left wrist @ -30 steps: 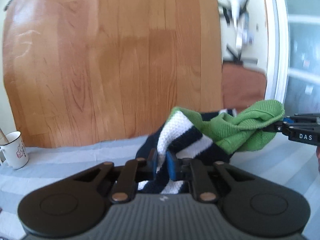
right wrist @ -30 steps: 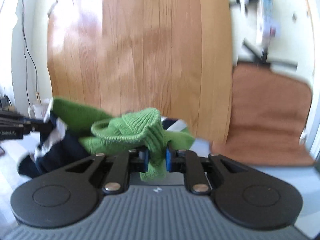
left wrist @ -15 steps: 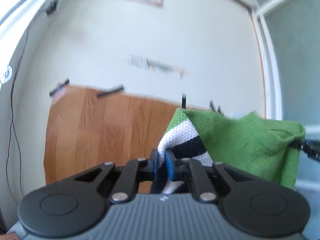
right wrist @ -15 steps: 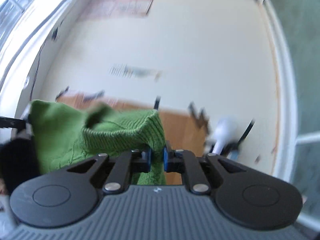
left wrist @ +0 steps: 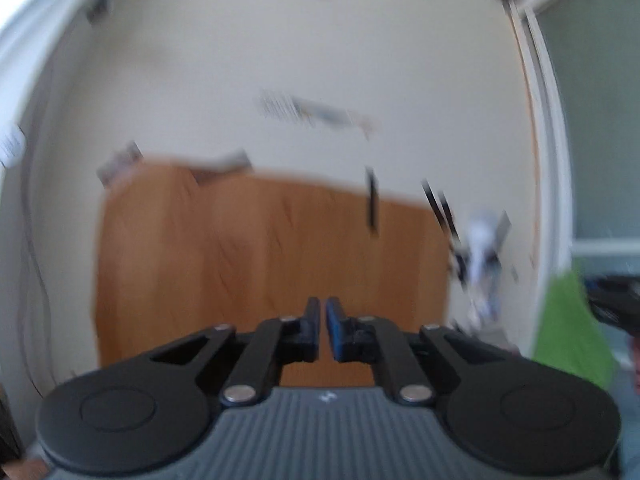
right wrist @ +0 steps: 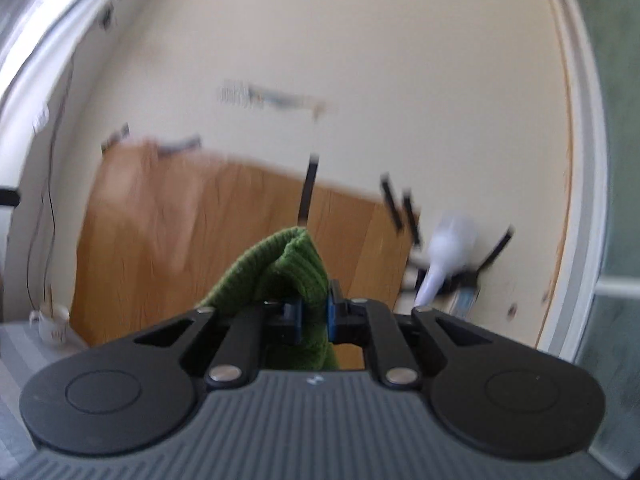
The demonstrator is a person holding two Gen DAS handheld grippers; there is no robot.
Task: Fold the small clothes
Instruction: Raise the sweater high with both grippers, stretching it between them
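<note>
My left gripper [left wrist: 322,322] points level at the wall. Its jaws are opening by a narrow gap and nothing is between them. The green knit garment [right wrist: 280,264] bunches up over my right gripper [right wrist: 314,312], which is shut on a fold of it. In the left wrist view a strip of the same green garment [left wrist: 568,332] hangs at the far right edge, below the blurred dark right gripper [left wrist: 600,304]. The garment's navy-and-white striped part is out of sight. Both views are blurred by motion.
A wooden panel [left wrist: 260,260] leans against the cream wall ahead. A white mug [right wrist: 50,322] stands on the grey striped tabletop [right wrist: 16,344] at the lower left. A white device on black struts [right wrist: 448,252] sits by the right door frame.
The striped part of the garment has left my left gripper, which is now empty. Both grippers have risen, and the right one has kept its hold on the green knit.
</note>
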